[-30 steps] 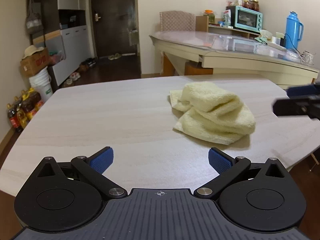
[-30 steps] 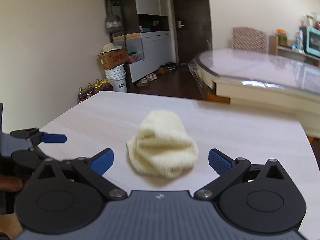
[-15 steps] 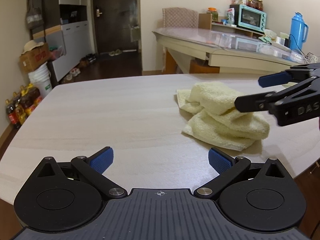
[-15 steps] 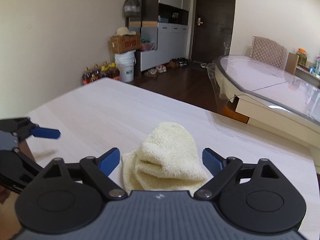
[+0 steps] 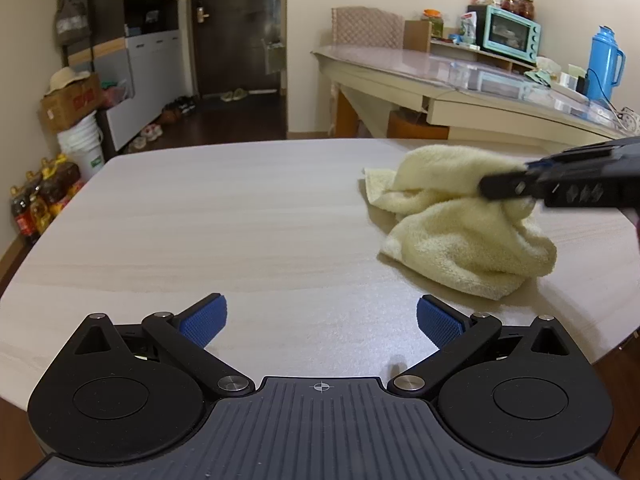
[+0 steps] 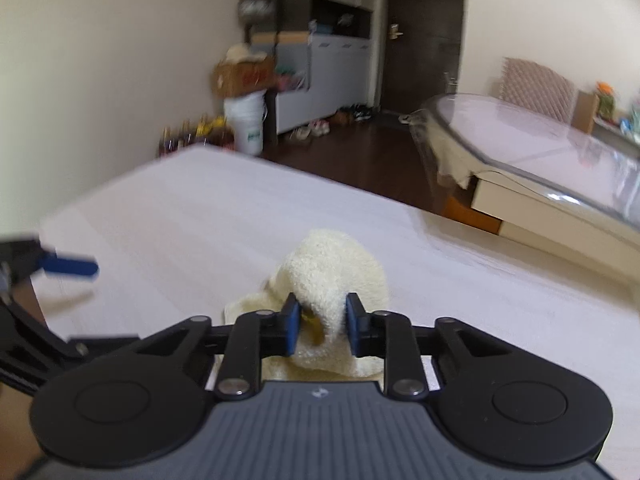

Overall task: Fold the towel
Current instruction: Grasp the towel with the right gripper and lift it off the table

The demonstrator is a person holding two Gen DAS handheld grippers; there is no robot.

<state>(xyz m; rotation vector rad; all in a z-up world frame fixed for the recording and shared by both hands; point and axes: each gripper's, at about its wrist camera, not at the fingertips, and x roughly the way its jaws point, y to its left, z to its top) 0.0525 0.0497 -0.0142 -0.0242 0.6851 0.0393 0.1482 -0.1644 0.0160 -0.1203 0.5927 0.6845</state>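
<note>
A crumpled pale yellow towel (image 5: 460, 216) lies on the light wooden table (image 5: 240, 220), to the right in the left wrist view. My right gripper (image 6: 320, 330) is shut on a fold at the top of the towel (image 6: 332, 272); it also shows in the left wrist view (image 5: 504, 186), reaching in from the right. My left gripper (image 5: 320, 322) is open and empty, low over the near part of the table, left of the towel. It shows at the left edge of the right wrist view (image 6: 60, 268).
A glass-topped table (image 5: 460, 76) with a teal oven (image 5: 512, 34) and a blue thermos (image 5: 606, 64) stands behind. On the floor at left stand a white bucket (image 5: 82, 148), a cardboard box and bottles (image 5: 40, 200). The table's right edge is near the towel.
My right gripper moved in over the towel and shut on its top fold. The towel's top has been pulled up a little. My left gripper stayed open and shifted slightly.
</note>
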